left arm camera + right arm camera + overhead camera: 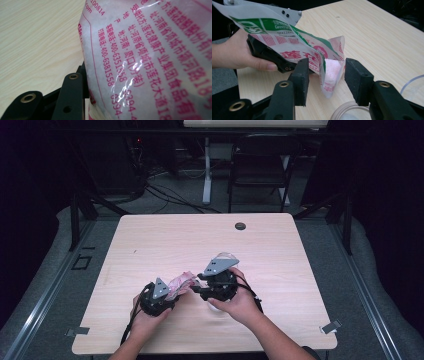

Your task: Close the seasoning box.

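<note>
High view: I see the left claw (172, 292) holding the pink-printed bag (181, 283) near the front middle of the worktop (165, 240). My right claw (200, 287) sits just beside the bag's other end. A clear round container (220, 307) lies under the right hand (239, 302), next to the bag. A dark grommet (240, 226) is far from the bag, at the back edge. A folding chair (260, 167) stands beyond the worktop.

Left gripper view: the bag (150, 60) sits right against the lens, pressed on the near pad (72, 95); bare worktop (37, 42) beside it.

Right gripper view: right claw (327, 80) stands open, the bag's corner (332, 72) hanging loose between the pads. The left hand (237, 53) clamps the bag's far end. The container's rim (342, 111) lies just below the bag.
</note>
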A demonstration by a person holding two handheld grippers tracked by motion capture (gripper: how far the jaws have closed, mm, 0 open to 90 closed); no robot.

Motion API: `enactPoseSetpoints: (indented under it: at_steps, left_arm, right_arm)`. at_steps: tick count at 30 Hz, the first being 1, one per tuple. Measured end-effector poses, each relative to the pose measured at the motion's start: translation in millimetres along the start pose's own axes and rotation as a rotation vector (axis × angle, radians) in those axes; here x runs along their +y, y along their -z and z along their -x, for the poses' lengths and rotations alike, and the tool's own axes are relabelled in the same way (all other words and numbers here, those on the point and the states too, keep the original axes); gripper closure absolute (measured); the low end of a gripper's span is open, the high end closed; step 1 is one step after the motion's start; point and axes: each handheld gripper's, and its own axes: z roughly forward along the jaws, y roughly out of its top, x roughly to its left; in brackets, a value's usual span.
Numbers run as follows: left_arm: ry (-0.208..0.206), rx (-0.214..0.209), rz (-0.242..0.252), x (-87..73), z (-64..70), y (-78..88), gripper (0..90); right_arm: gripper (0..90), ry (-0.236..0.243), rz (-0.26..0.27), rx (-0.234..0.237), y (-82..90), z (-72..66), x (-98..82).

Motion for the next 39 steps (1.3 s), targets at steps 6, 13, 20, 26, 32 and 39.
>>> enactPoseSetpoints:
  at_steps: [6,13,20,26,32,39]
  left_arm:
    - [-0.003,0.012,-0.005,-0.3,-2.2,-0.6,60.3]
    - [-0.024,-0.005,-0.019,1.7,-0.3,-1.3,60.3]
    - [-0.042,-0.031,-0.021,3.7,3.5,-3.7,60.3]
    - [-0.052,-0.047,-0.010,6.5,7.9,-2.7,60.3]
    - [-0.067,-0.048,-0.002,7.8,10.2,-2.5,60.3]
    - [-0.070,-0.044,-0.005,8.2,10.4,-1.4,60.4]
  right_arm:
    - [47.9,0.066,0.009,-0.040,3.0,-2.0,4.2]
    - [46.6,0.133,0.015,-0.033,5.1,-8.6,10.5]
    - [45.5,0.179,0.012,-0.019,5.3,-12.8,15.0]
    - [49.3,0.203,-0.012,0.007,0.1,-16.6,15.1]
    - [58.3,0.206,-0.055,0.028,-5.8,-17.6,12.9]
    - [70.3,0.151,-0.062,0.053,-8.3,-14.8,11.8]
